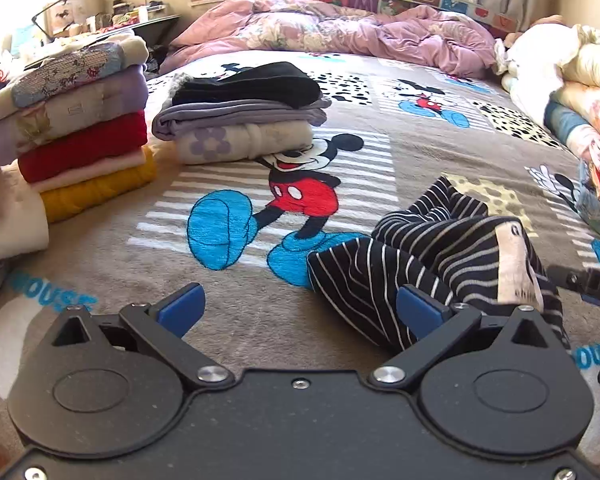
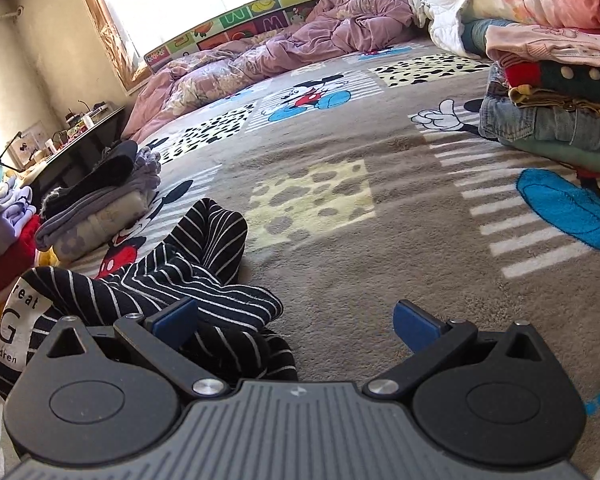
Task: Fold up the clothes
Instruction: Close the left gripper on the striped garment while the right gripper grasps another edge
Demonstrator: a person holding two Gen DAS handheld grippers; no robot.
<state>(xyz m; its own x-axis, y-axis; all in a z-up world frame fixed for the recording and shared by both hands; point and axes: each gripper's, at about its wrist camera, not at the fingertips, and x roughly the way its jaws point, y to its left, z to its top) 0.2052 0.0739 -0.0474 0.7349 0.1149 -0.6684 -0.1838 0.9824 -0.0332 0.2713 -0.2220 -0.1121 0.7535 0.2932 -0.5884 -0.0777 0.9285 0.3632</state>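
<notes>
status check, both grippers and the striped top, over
Left gripper open, empty. Right gripper open, empty. Black white-striped knit top crumpled on the grey cartoon-print blanket, unfolded. Nothing in the way.

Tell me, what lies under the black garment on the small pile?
Under the black garment lie a grey folded piece and a cream one with purple flowers. Anything beneath these is hidden.

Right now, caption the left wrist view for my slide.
Open left gripper above crumpled black white-striped garment on cartoon-mouse blanket, folded clothes stacks behind.
</notes>
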